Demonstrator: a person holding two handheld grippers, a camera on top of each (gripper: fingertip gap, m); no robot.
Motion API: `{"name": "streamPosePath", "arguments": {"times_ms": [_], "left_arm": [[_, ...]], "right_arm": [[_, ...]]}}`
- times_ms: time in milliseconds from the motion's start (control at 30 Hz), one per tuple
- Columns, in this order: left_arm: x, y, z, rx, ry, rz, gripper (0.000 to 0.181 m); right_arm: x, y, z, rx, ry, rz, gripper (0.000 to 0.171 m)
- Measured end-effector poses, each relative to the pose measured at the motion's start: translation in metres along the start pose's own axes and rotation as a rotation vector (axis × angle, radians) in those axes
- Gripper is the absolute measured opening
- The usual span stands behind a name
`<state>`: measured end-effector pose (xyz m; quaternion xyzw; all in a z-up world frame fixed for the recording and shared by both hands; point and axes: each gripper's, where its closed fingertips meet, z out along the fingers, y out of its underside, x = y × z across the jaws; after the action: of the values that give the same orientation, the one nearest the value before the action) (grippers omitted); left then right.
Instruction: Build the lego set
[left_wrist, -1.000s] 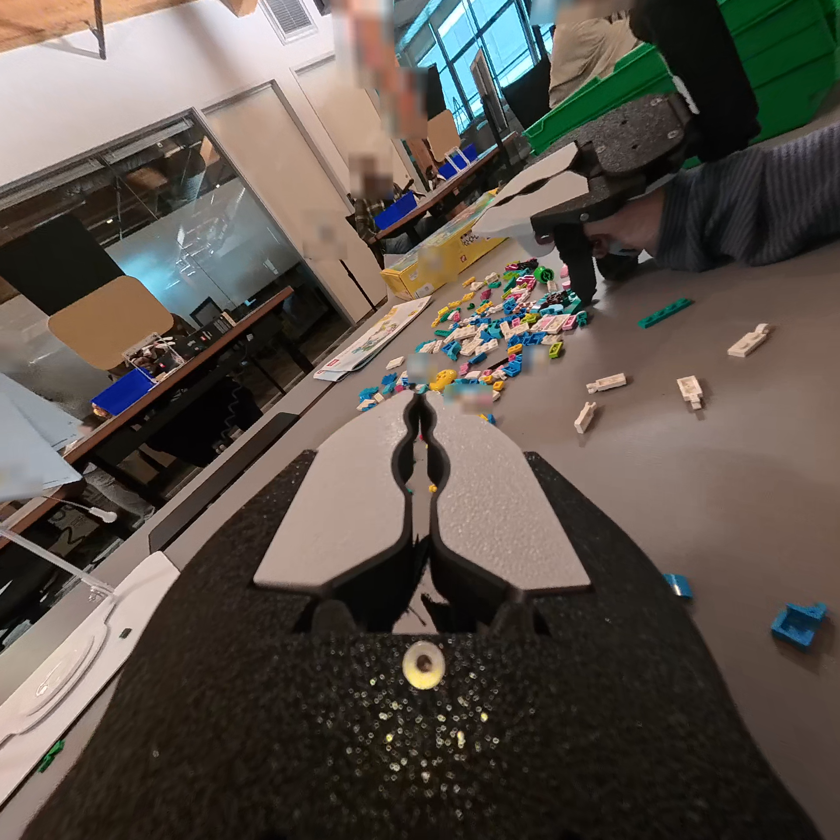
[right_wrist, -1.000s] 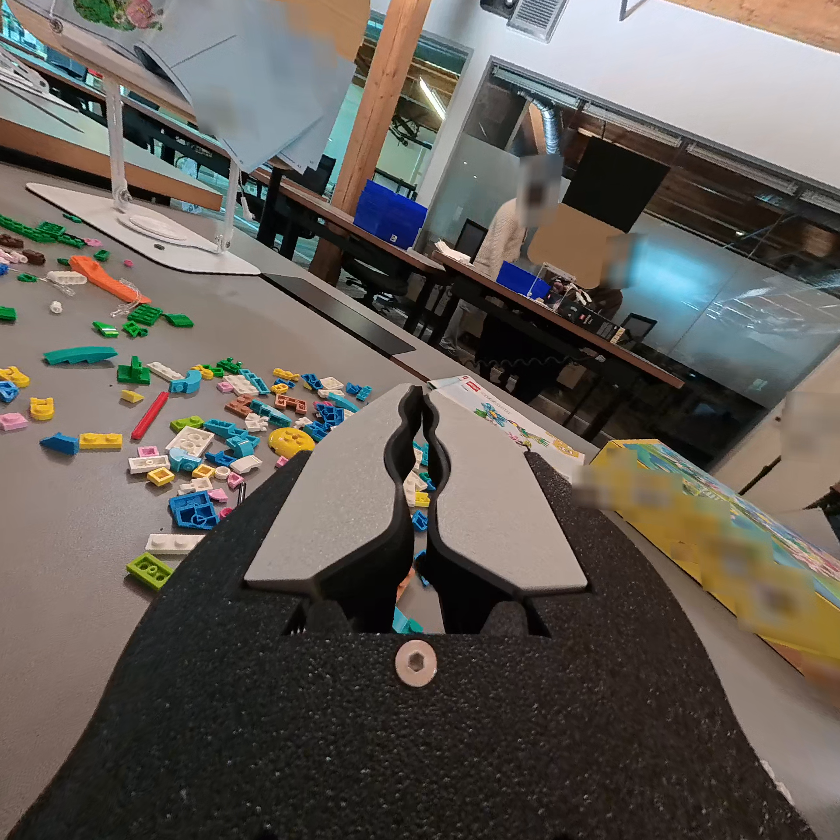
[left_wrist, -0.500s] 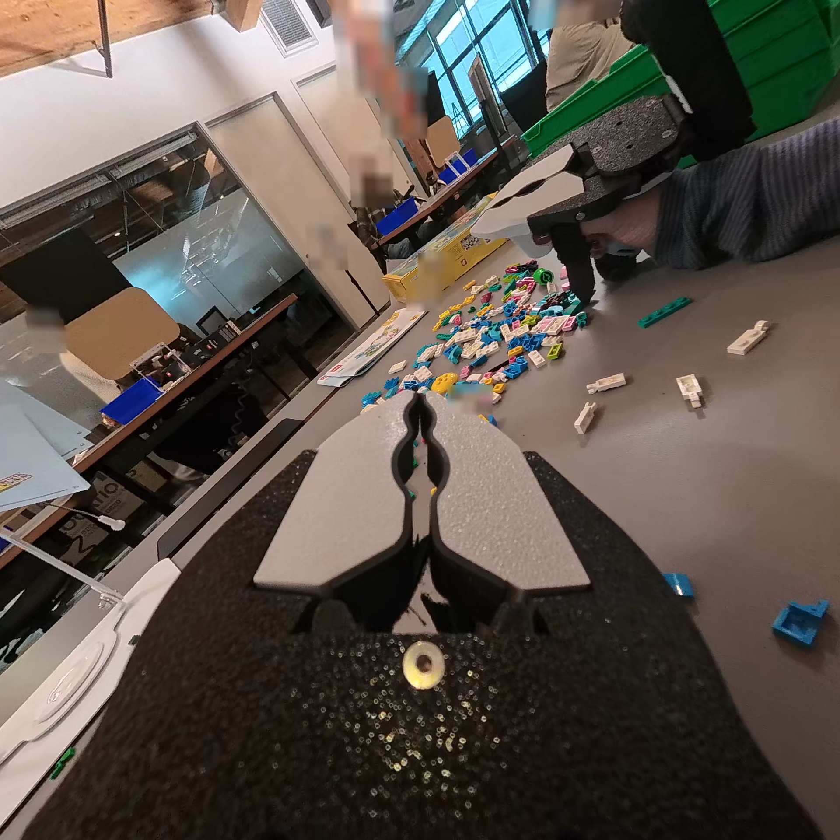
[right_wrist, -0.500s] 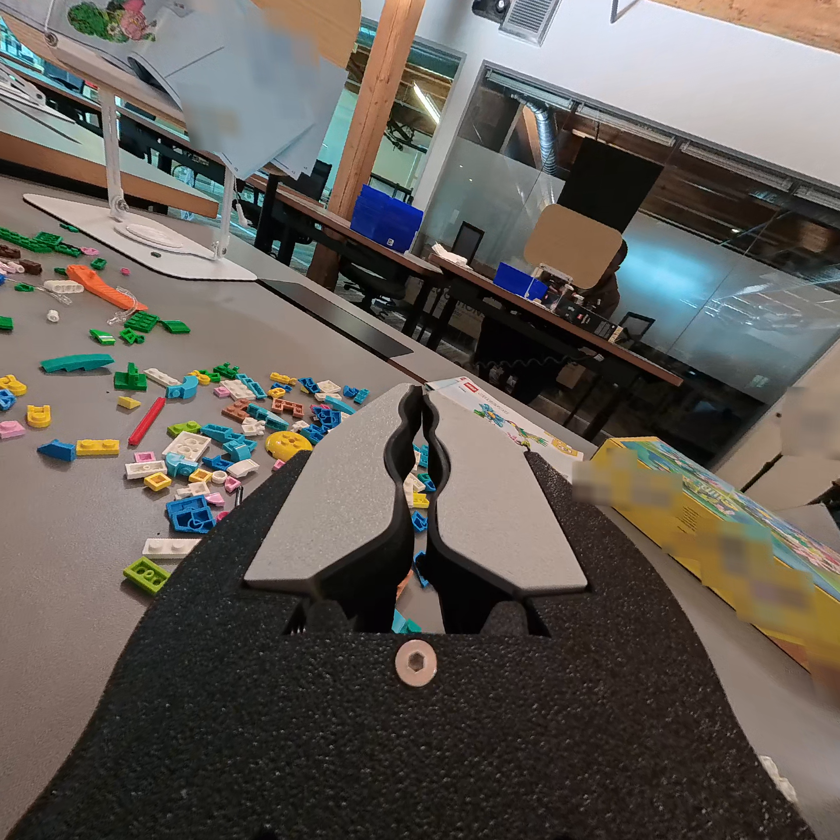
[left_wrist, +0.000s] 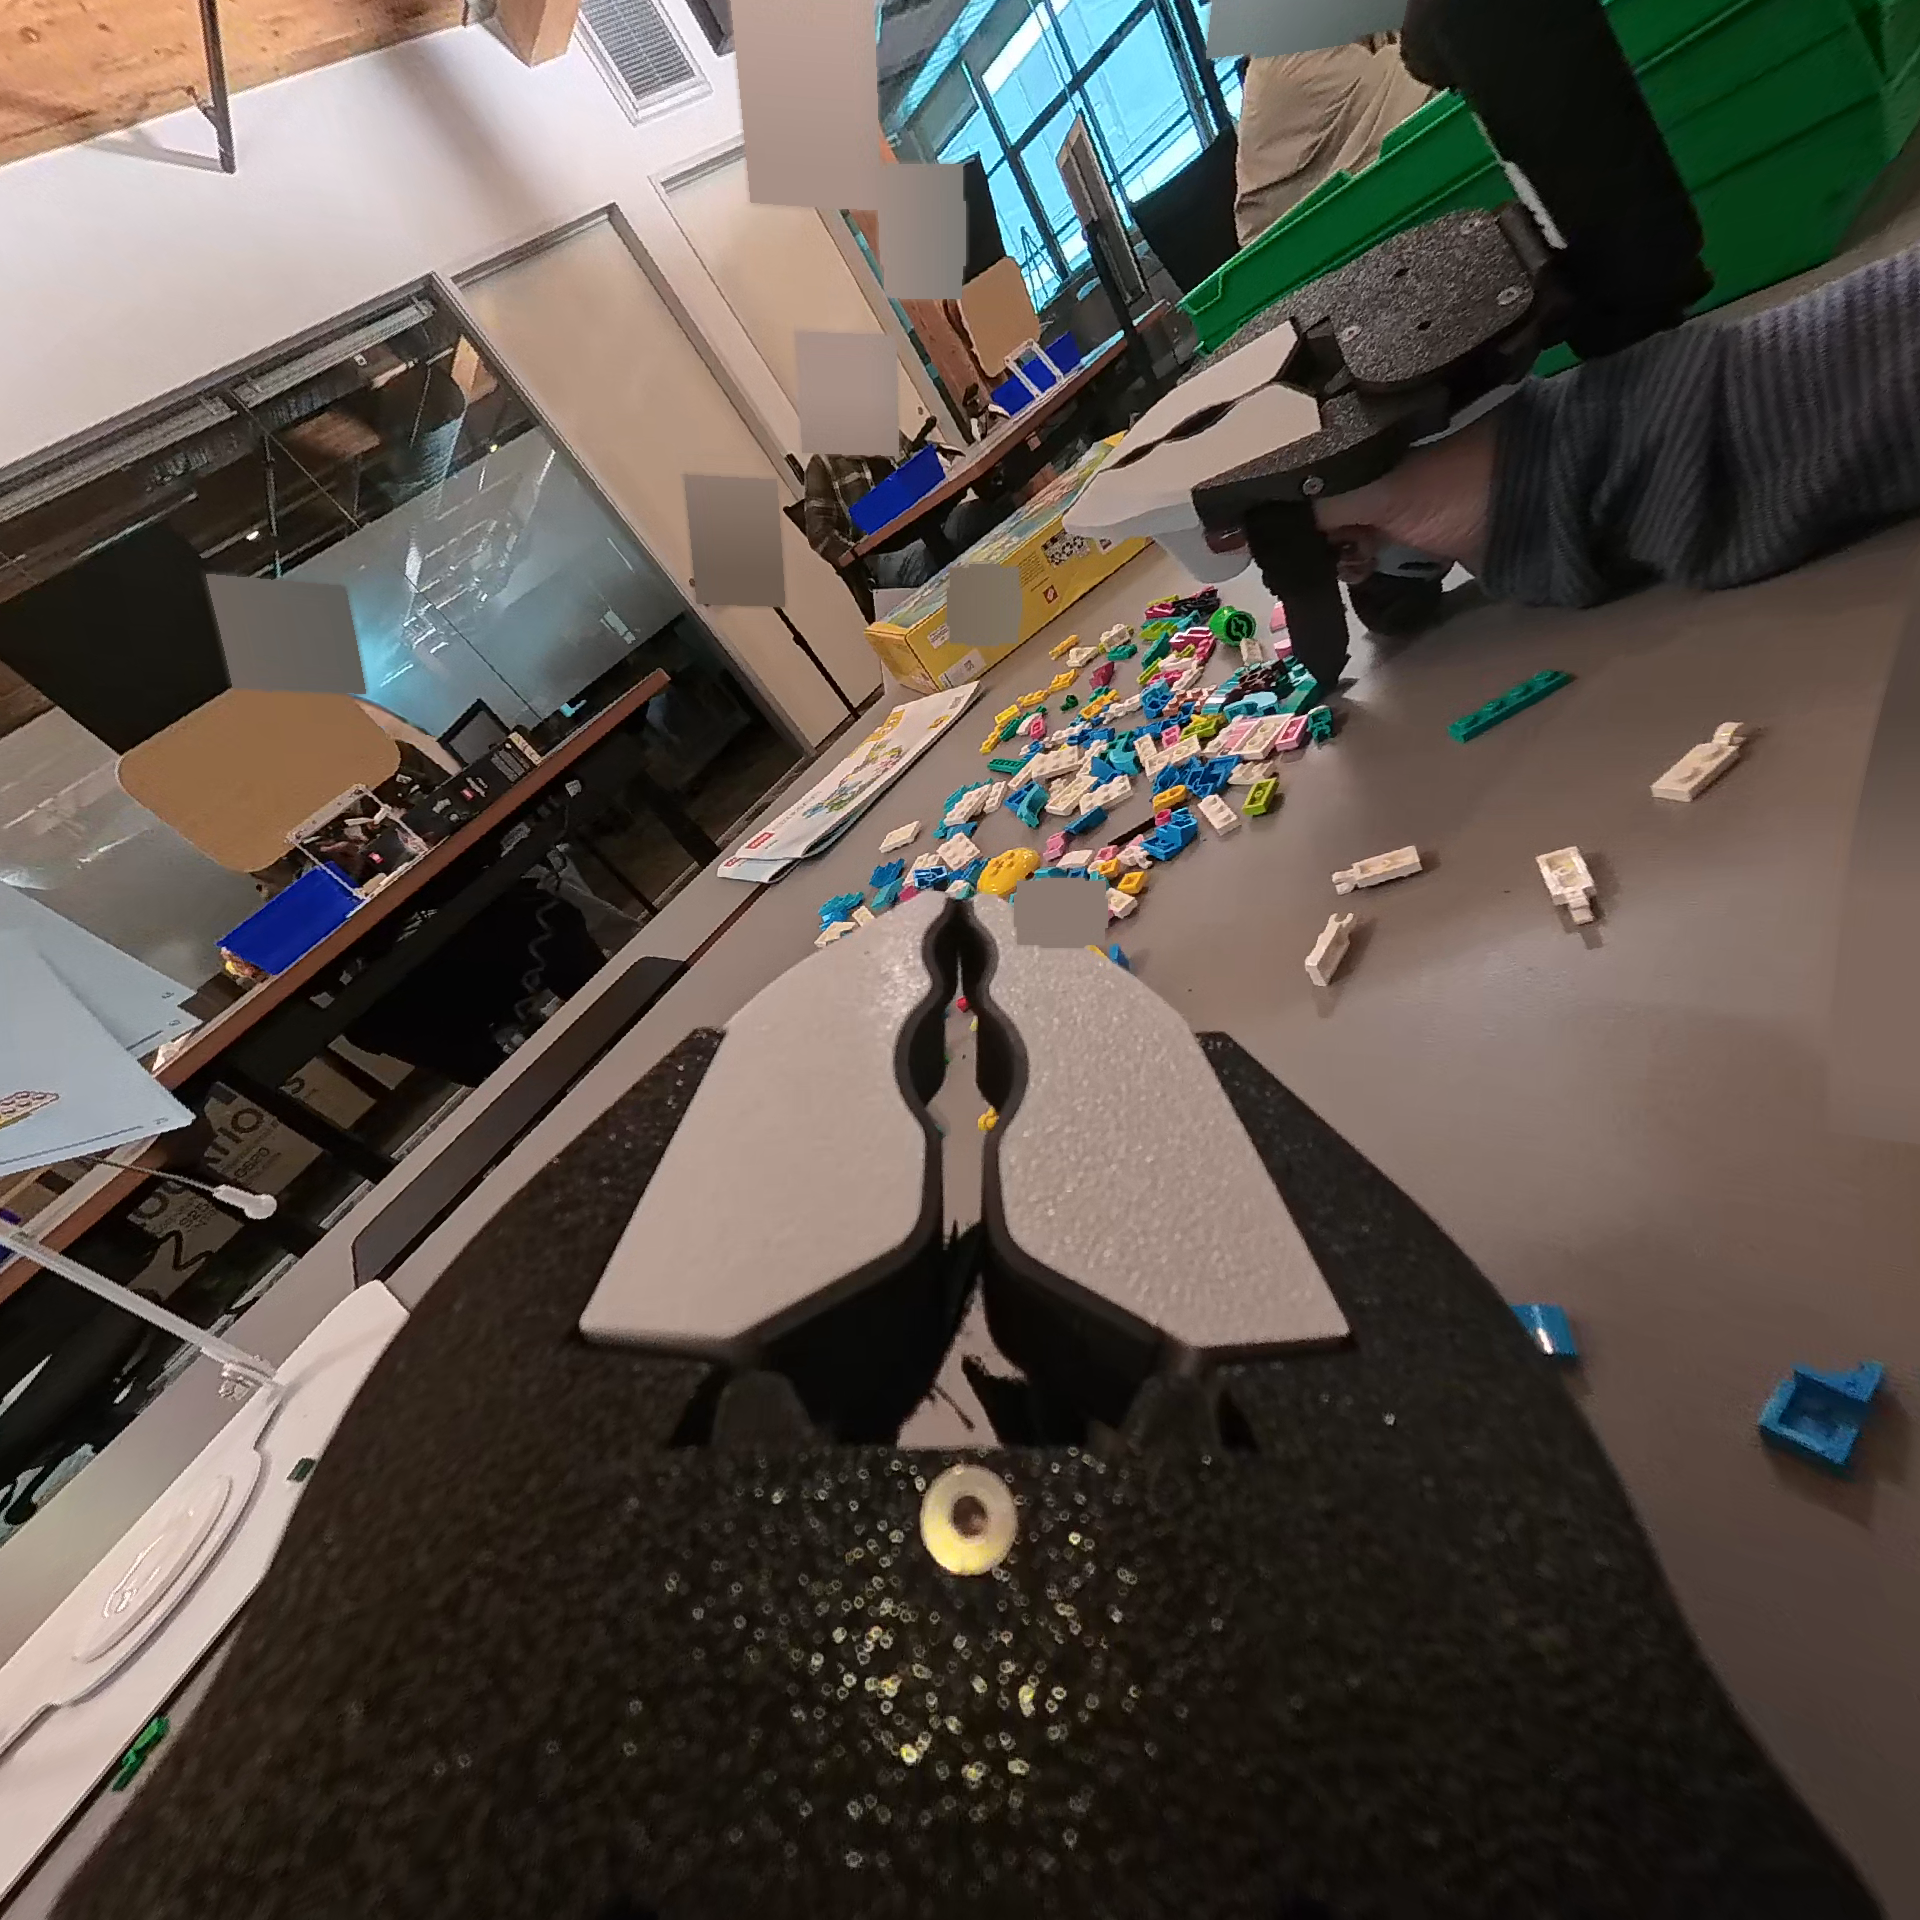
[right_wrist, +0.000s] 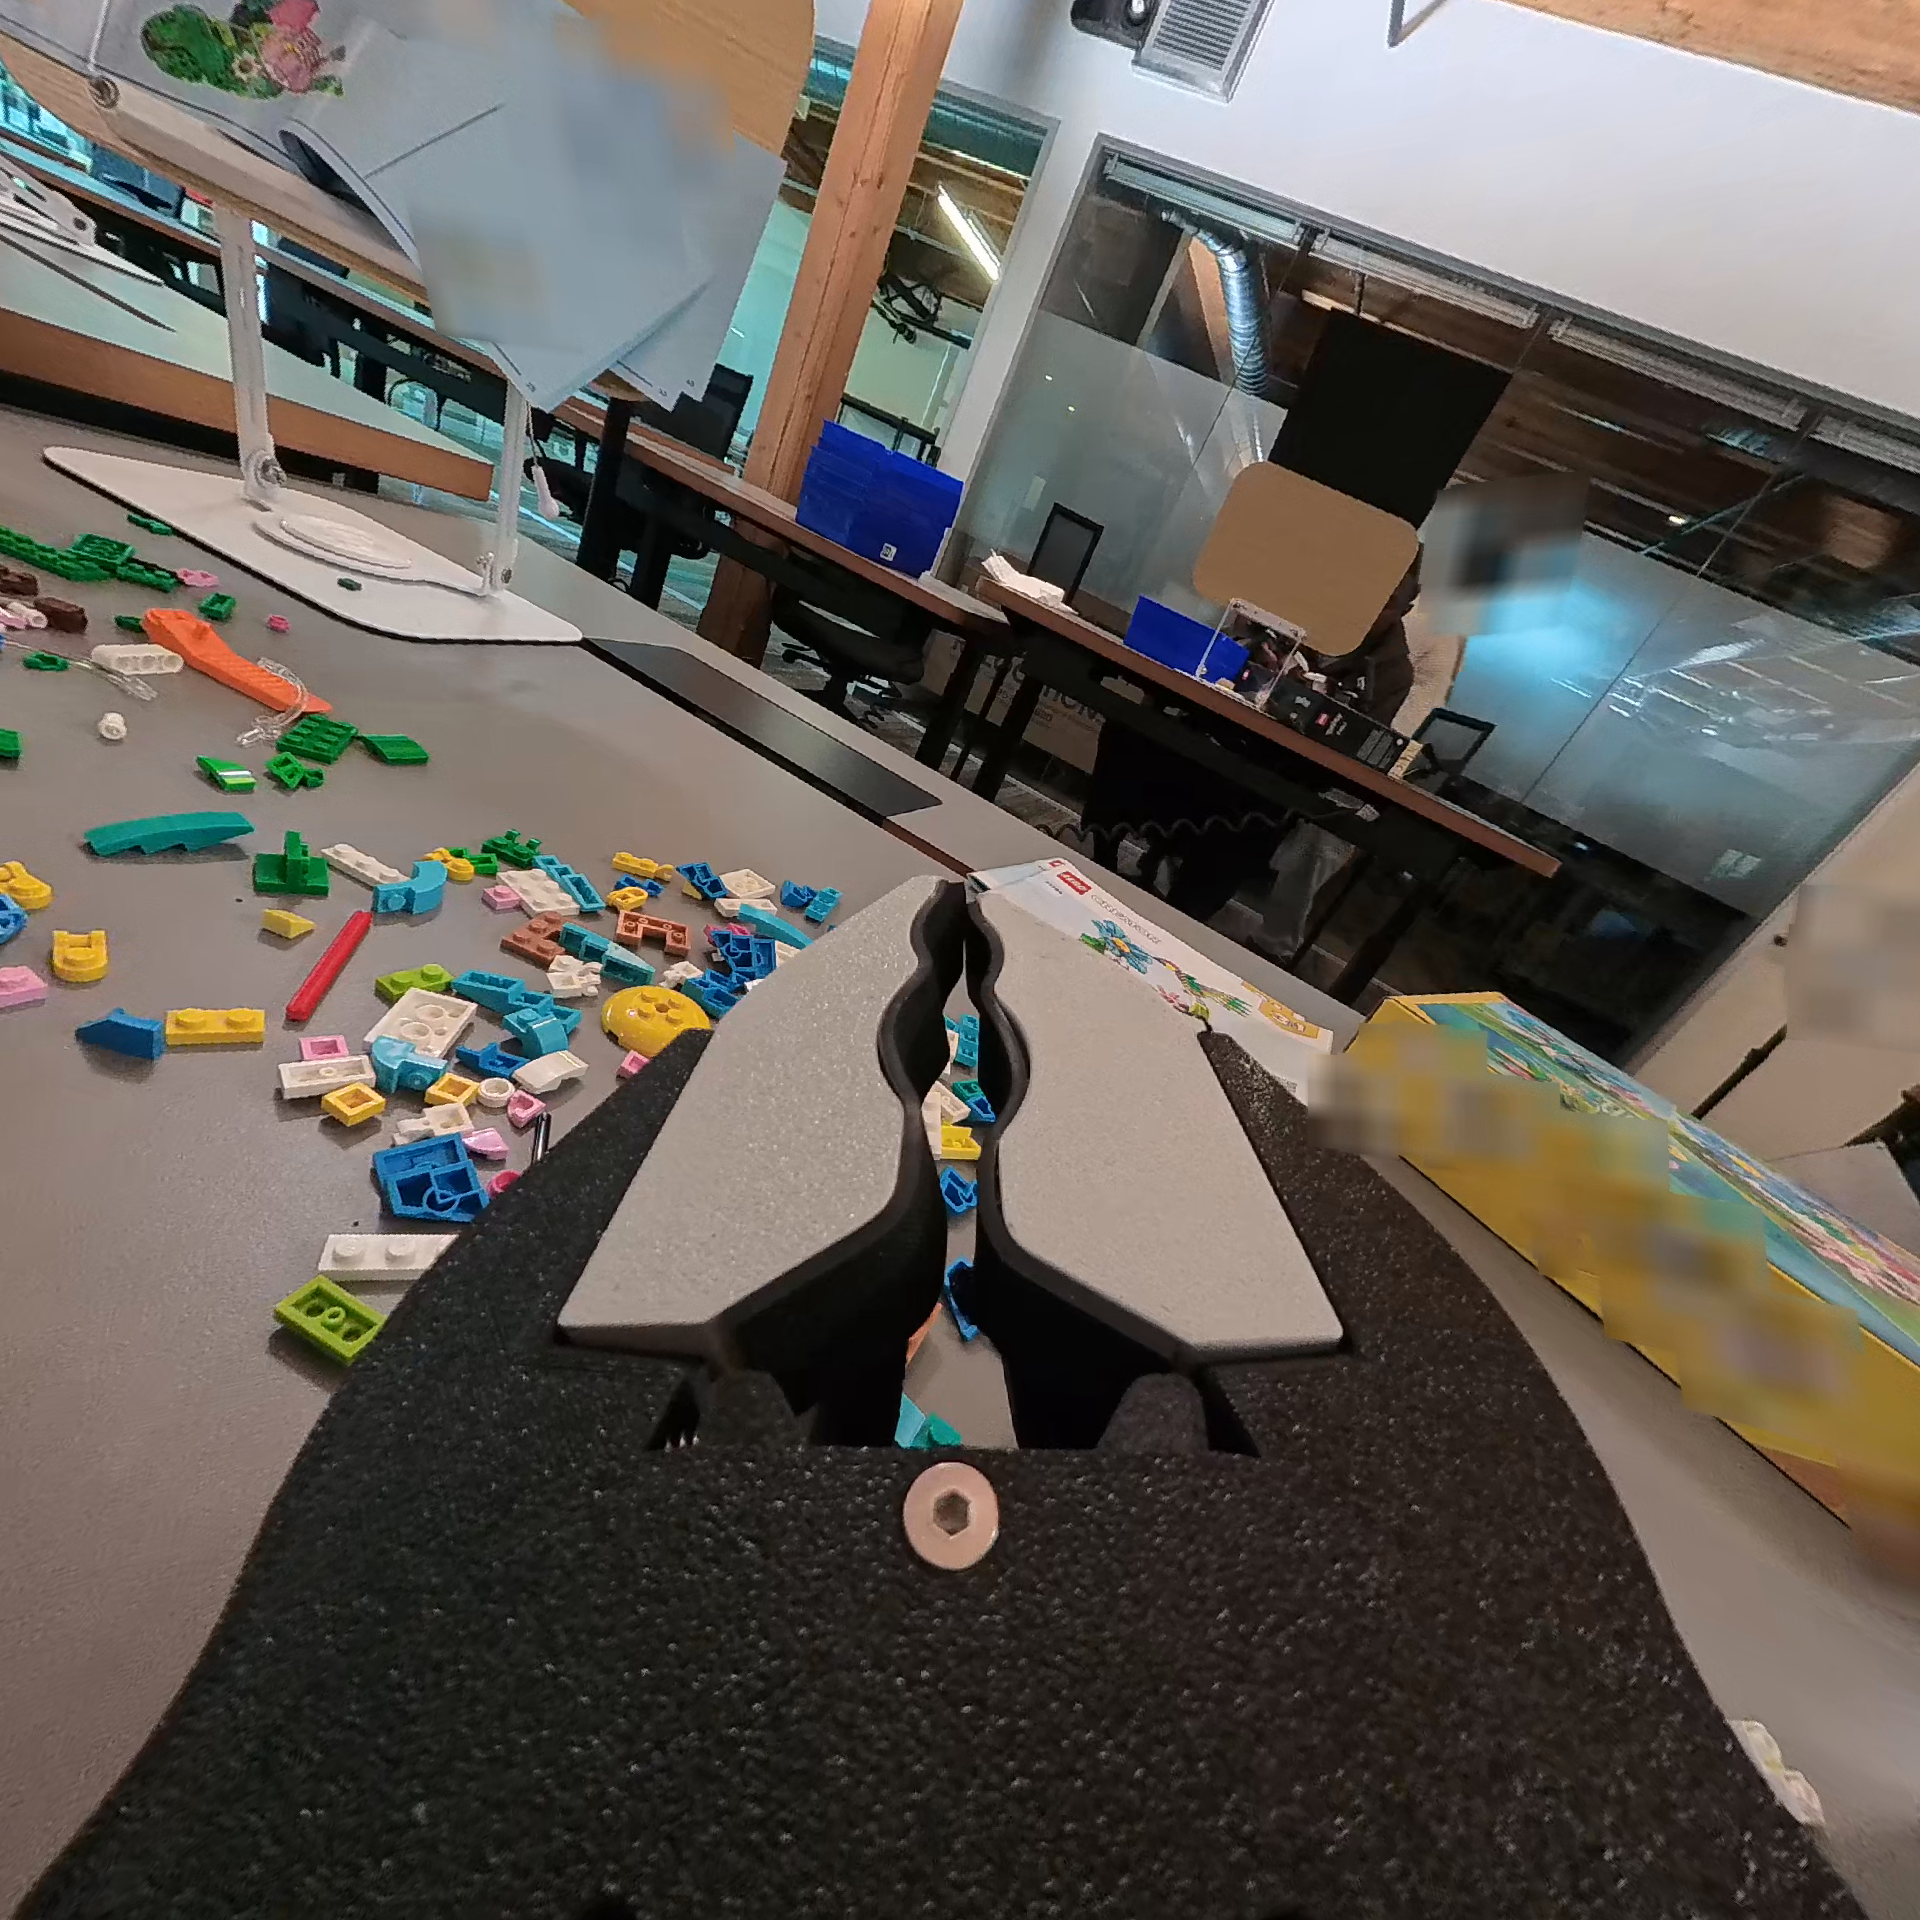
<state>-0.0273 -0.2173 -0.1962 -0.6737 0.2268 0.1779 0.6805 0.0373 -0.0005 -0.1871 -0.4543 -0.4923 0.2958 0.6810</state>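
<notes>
A pile of small loose lego pieces (left_wrist: 1122, 748) in blue, white, yellow, pink and teal lies on the grey table (left_wrist: 1558, 1091). It also shows in the right wrist view (right_wrist: 499, 1018), with a yellow dome piece (right_wrist: 649, 1013) in it. My left gripper (left_wrist: 961, 909) is shut and empty, low over the table short of the pile. My right gripper (right_wrist: 958, 899) is shut and empty above the pile's near edge. It shows far off in the left wrist view (left_wrist: 1153, 468), held in a hand.
Several white pieces (left_wrist: 1377, 868), a teal plate (left_wrist: 1507, 707) and blue pieces (left_wrist: 1818, 1413) lie apart on the right. A yellow box (right_wrist: 1662, 1195) and a booklet (right_wrist: 1143, 956) lie behind the pile. An orange separator (right_wrist: 223, 665), green pieces (right_wrist: 83, 556) and a white stand base (right_wrist: 312, 561) are at left.
Both views have shifted a little. In the left wrist view the right gripper has turned slightly over the pile. Both grippers stay shut and no piece has moved.
</notes>
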Motion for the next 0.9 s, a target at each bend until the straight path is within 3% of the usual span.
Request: {"name": "streamPosePath", "arguments": {"times_ms": [900], "left_arm": [[0.0018, 0.0035, 0.0012, -0.018, 0.013, 0.008, 0.0]], "right_arm": [[-0.002, 0.0026, 0.0006, -0.014, -0.007, 0.007, 0.0]]}}
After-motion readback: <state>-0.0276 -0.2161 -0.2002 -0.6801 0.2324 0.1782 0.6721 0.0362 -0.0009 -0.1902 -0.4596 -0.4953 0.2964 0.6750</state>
